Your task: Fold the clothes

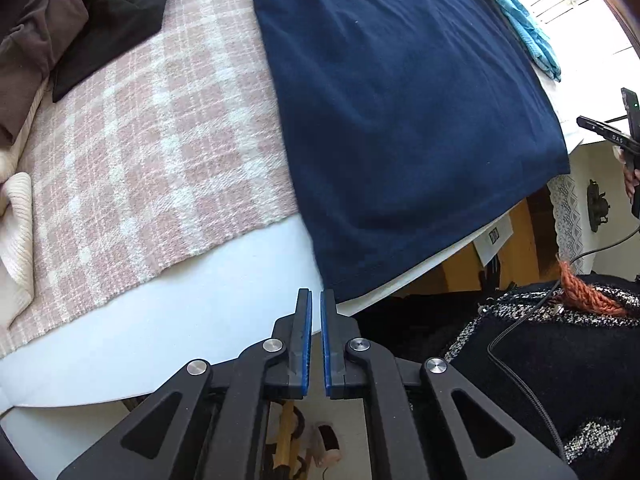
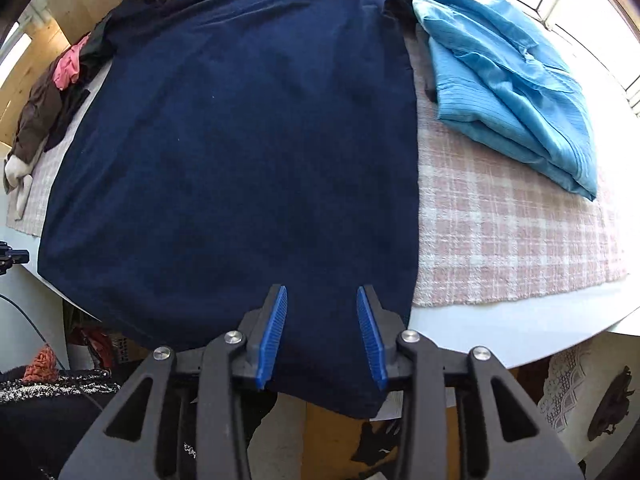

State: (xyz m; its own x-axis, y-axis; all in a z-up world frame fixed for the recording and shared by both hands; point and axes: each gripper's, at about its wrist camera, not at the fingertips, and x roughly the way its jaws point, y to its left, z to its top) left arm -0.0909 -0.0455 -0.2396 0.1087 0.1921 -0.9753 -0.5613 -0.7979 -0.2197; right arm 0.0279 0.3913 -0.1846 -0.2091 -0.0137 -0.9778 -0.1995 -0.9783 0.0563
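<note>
Navy shirt (image 2: pixel 240 152): spread flat on the pink checked blanket (image 2: pixel 500 220), hem hanging over the near edge of the white worktop (image 1: pixel 160 320).
Left tongs (image 1: pixel 316 312): pads together, empty, just beside the shirt's hem corner.
Right tongs (image 2: pixel 322 308): pads apart, above the hem, gripping nothing.
Blue garment (image 2: pixel 512 92): folded, right of the shirt.
Clothes pile (image 1: pixel 72 20): left, unfolded.

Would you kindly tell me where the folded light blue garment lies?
In the right wrist view, the light blue garment lies upper right on the pink plaid blanket, beside the navy shirt.
</note>
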